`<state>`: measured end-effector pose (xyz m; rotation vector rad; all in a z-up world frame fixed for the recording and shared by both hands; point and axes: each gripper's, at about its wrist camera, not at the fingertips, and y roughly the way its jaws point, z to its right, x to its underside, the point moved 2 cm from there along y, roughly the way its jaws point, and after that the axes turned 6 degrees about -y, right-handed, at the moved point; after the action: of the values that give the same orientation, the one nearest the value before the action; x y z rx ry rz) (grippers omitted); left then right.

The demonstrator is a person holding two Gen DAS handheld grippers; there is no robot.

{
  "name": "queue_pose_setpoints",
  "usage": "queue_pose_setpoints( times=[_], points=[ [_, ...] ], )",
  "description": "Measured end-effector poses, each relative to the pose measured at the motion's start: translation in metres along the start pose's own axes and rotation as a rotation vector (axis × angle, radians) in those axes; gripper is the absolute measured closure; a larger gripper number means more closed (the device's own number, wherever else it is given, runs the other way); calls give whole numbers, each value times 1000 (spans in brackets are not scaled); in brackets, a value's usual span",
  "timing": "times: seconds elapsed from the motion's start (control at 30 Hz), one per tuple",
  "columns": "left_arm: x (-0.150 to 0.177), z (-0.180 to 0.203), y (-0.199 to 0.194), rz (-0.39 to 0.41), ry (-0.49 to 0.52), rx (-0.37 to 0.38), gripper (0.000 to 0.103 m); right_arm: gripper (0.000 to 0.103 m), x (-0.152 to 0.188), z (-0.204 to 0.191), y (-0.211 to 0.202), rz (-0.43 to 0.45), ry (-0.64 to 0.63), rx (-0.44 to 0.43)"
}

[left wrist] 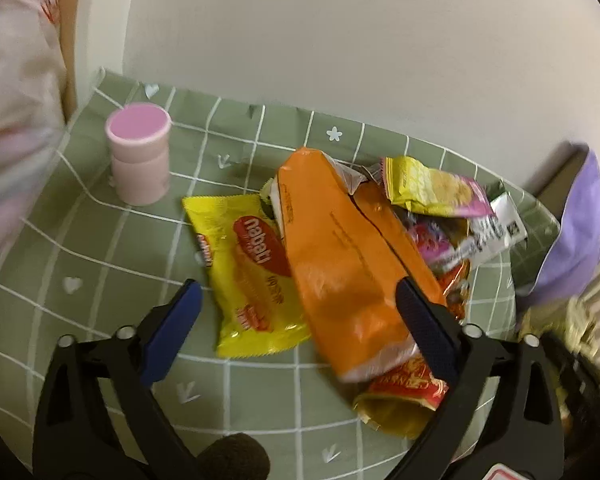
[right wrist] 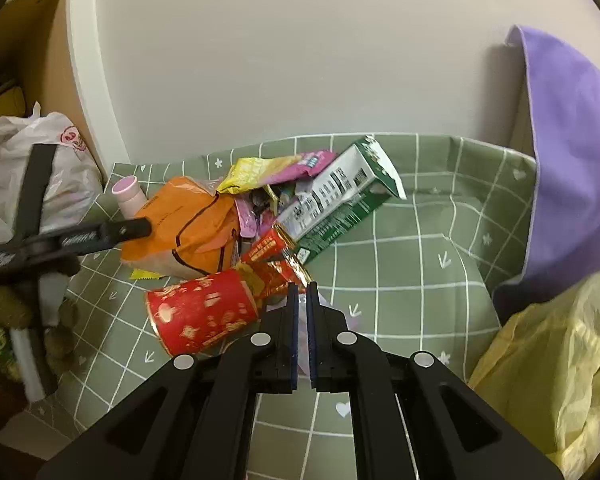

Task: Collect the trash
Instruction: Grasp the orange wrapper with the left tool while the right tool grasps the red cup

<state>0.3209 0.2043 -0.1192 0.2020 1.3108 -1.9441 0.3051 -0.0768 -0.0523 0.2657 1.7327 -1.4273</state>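
A heap of trash lies on the green checked cloth (left wrist: 100, 280): an orange packet (left wrist: 340, 264), a yellow snack wrapper (left wrist: 252, 276), a yellow-and-pink packet (left wrist: 432, 188), a green-and-white carton (right wrist: 340, 196) and a red-and-gold tube (right wrist: 202, 312). My left gripper (left wrist: 298, 286) hangs open just above the heap, its jaws straddling the orange packet and the yellow wrapper, pads not pressing. My right gripper (right wrist: 303, 286) is shut beside the red tube. A thin pale sliver shows between its pads, like a scrap of wrapper.
A pink lidded cup (left wrist: 140, 156) stands at the cloth's far left corner. A white wall runs behind the heap. A purple cloth (right wrist: 572, 152) and a yellow plastic bag (right wrist: 552, 380) are on the right, a white plastic bag (right wrist: 60, 184) on the left.
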Motion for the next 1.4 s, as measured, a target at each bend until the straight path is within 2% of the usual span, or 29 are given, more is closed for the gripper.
queue_pose_setpoints(
  times=[0.03, 0.07, 0.1, 0.13, 0.17, 0.27, 0.33, 0.4, 0.5, 0.53, 0.63, 0.7, 0.77, 0.87, 0.97, 1.03, 1.1, 1.13, 1.2, 1.27, 1.33, 1.37, 1.4],
  points=[
    [-1, 1, 4, -12, -16, 13, 25, 95, 3, -1, -1, 4, -6, -5],
    [-2, 2, 7, -21, -33, 20, 29, 89, 5, -4, -2, 2, -15, -11],
    [-2, 0, 7, -25, -45, 27, 33, 76, 6, -9, -2, -2, -24, -21],
    [-2, 1, 6, -32, -57, 42, 36, 70, 7, -16, -2, -4, -43, -49],
    [-1, 2, 5, -49, -63, 69, 46, 66, 9, -23, -3, -5, -54, -72],
    [0, 4, -6, -67, -54, 95, 75, 66, 16, -42, 1, -37, -97, -104],
    [-1, 5, -17, -53, -31, 96, 89, 66, 20, -52, 6, -51, -113, -108],
    [-2, 5, -32, -29, -15, 87, 95, 66, 22, -63, 9, -45, -127, -84],
    [-5, 3, -57, 20, 0, 71, 99, 66, 25, -80, 16, -22, -163, -18],
    [-4, 3, -67, 37, 10, 62, 99, 66, 26, -86, 20, -21, -172, -20],
    [-5, 1, -83, 58, 30, 36, 99, 66, 27, -101, 29, -21, -159, -102],
    [-3, -4, -96, 67, 46, 26, 99, 66, 28, -110, 28, -3, -177, -98],
    [0, -6, -108, 78, 68, 16, 99, 66, 27, -116, 32, -10, -219, -51],
    [6, -1, -112, 76, 91, 17, 99, 66, 17, -100, 41, 9, -209, -10],
    [12, 10, -115, 83, 142, 7, 99, 68, 3, -72, 44, -3, -148, -31],
    [16, 17, -115, 81, 168, 11, 99, 85, -4, -55, 48, -22, -115, -53],
    [19, 24, -114, 79, 200, 10, 99, 94, -11, -36, 50, -37, -27, -133],
    [21, 26, -114, 79, 213, 6, 99, 96, -15, -27, 49, -34, 9, -146],
    [23, 27, -113, 84, 223, -13, 99, 97, -20, -20, 39, -12, 12, -117],
    [25, 23, -113, 93, 223, -31, 99, 97, -22, -24, 26, 9, -6, -130],
    [29, 15, -112, 81, 191, -15, 98, 96, -16, -33, 20, 20, -20, -144],
    [31, 12, -109, 71, 180, -9, 95, 93, -9, -41, 17, 29, -35, -155],
    [34, 10, -107, 61, 174, -9, 91, 81, -2, -50, 14, 34, -49, -162]
  ],
)
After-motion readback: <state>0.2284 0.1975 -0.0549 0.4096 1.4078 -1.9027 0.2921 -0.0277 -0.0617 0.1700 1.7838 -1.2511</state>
